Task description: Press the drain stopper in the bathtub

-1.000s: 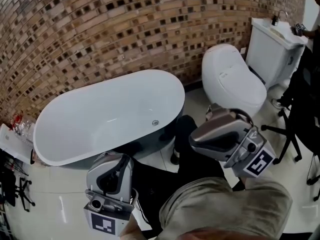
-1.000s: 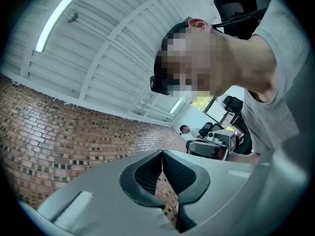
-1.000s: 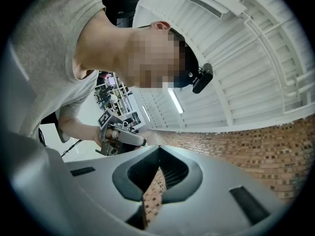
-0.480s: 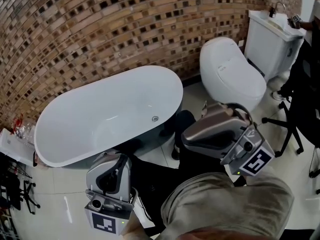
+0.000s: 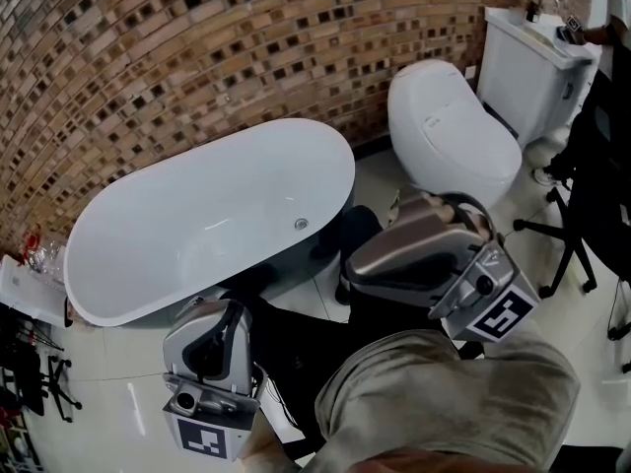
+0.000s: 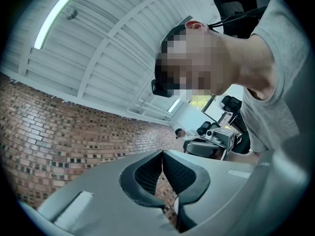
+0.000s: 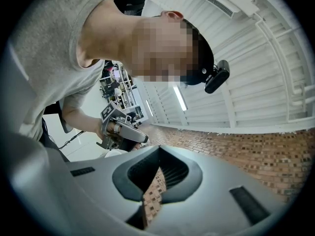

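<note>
- Left gripper (image 6: 161, 154): shuts at the jaw tips, with a thin slit lower down between the ribbed pads; grips nothing.
- Beyond those jaws: looks up at a brick wall (image 6: 59, 132) and a white slatted ceiling (image 6: 123, 48) with a light strip (image 6: 56, 14).
- Right gripper (image 7: 158, 151): presses its jaw tips together the same way, with brick showing through the narrow gap beneath them; holds nothing.
- Beyond those jaws: shows more brick wall and slatted ceiling, with the left gripper off to the left side of the jaws.
- From the head view: hangs both grippers low and close to the person, left one at lower left, right one at centre right, above beige clothing (image 5: 454, 402).
- Bathtub (image 5: 177, 235): white, oval, freestanding against the mosaic brick wall; lies past the left gripper, farther from the person, well apart from both pairs of jaws.
- Drain stopper (image 5: 301, 224): small round metal disc on the tub floor, near the end closest to the toilet (image 5: 449, 131); sits untouched, roughly between the two grippers but farther off, well apart from either set of jaws.
- Beyond the right gripper: shows the closed white toilet and its cistern (image 5: 527, 62), then a black office chair (image 5: 592, 185) at the right edge.
- Underfoot: glossy white floor (image 5: 99, 392).
</note>
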Tool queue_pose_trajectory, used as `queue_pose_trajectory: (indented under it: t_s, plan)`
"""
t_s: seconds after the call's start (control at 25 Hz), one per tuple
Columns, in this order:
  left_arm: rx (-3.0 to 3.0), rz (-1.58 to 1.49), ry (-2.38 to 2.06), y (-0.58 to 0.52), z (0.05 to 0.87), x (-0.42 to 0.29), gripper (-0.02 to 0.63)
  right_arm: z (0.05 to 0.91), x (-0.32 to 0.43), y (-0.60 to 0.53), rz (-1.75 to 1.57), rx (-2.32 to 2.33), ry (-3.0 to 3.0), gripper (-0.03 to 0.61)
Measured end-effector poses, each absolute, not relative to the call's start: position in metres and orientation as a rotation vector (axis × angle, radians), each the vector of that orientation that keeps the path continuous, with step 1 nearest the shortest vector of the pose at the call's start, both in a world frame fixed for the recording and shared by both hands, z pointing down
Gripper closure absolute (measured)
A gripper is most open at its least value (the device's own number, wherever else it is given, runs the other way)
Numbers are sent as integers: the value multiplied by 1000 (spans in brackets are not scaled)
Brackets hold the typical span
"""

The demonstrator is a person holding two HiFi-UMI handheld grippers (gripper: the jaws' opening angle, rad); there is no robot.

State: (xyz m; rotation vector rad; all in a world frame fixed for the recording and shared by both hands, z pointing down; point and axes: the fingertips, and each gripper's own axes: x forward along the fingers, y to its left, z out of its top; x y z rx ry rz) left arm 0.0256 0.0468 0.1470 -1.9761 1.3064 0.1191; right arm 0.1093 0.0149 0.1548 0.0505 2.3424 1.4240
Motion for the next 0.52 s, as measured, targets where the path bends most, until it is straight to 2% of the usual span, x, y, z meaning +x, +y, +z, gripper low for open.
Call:
queue_pose_trajectory:
  t_s: [0.52]
  plan:
    - [-1984,110,1305,44,148,24,604,158,102,16,1447,57,2351,578]
